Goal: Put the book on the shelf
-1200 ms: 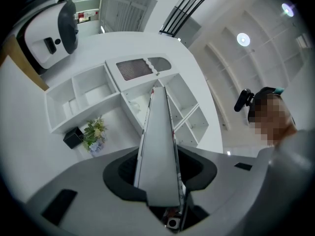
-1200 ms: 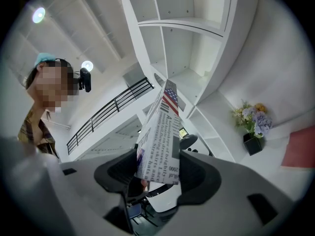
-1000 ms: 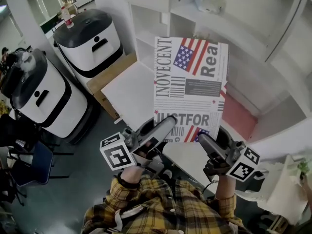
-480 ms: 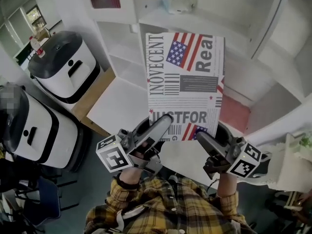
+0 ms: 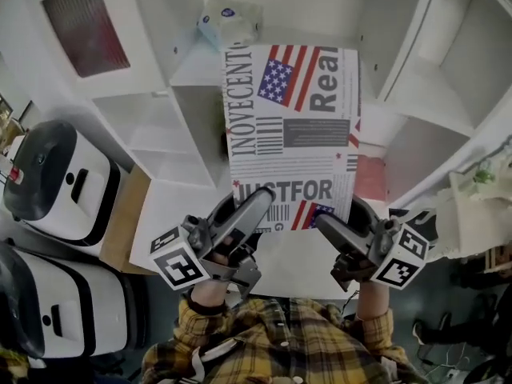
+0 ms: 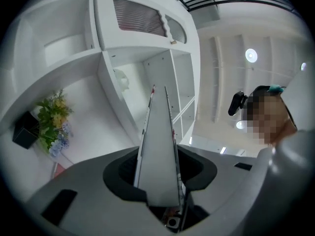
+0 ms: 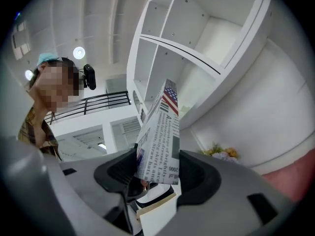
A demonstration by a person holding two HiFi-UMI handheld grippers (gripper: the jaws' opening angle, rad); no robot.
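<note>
The book [image 5: 292, 134] has a newspaper-print cover with a stars-and-stripes flag. It is held upright in front of the white shelf unit [image 5: 188, 70]. My left gripper [image 5: 254, 211] is shut on its lower left corner. My right gripper [image 5: 330, 229] is shut on its lower right corner. In the left gripper view the book [image 6: 158, 146] stands edge-on, and the left gripper [image 6: 160, 176] clamps it. In the right gripper view the book's printed cover [image 7: 160, 132] rises out of the right gripper [image 7: 156, 173].
Open white compartments lie behind and beside the book. A pale blue-and-white pack [image 5: 228, 21] lies on a shelf above it. A pink panel [image 5: 368, 176] is at the right. Two white-and-black bins [image 5: 56, 182] stand at the lower left. Flowers [image 6: 53, 119] sit on a shelf.
The head view has swung towards the shelf, so the bins have slid to the lower left. Both grippers still grip the book, and it has hardly shifted.
</note>
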